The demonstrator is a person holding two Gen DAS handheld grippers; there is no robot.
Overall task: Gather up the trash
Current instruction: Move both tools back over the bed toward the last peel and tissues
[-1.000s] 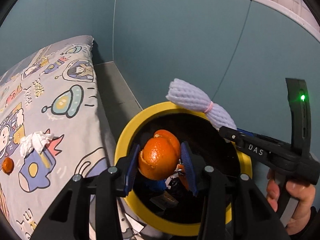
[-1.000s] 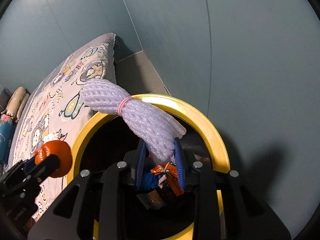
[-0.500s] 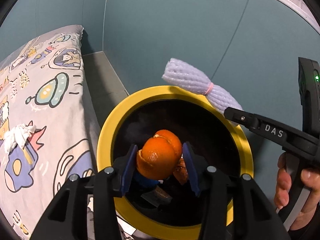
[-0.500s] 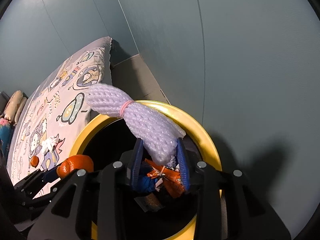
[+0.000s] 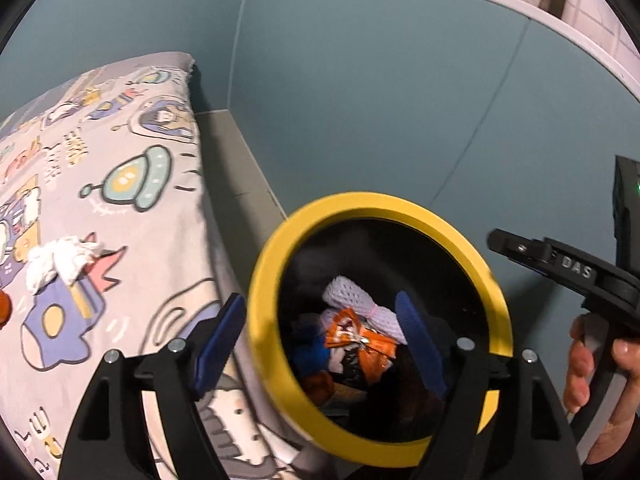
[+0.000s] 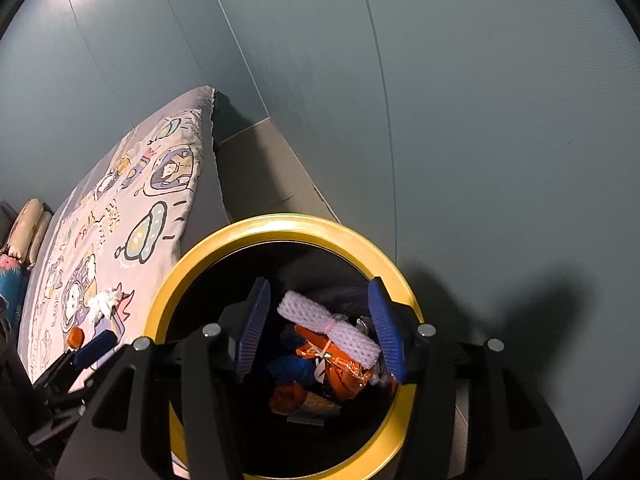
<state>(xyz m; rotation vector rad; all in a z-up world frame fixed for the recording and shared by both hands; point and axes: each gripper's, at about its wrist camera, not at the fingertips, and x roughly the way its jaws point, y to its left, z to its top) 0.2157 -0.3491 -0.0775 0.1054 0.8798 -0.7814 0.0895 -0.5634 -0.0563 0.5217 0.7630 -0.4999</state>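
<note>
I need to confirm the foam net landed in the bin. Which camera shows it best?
The right wrist view: the white foam net lies unobstructed atop the trash inside the yellow-rimmed bin. In the left wrist view, the net is blurrier and partly hidden.

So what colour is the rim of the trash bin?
Bright yellow rim around a black inside; the right wrist view shows it best.

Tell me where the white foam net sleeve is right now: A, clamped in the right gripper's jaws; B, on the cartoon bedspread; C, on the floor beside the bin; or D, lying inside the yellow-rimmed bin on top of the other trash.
D: the foam net sleeve lies down inside the yellow-rimmed bin on the orange wrapper, while the right gripper hangs above with jaws spread and nothing between them.
</note>
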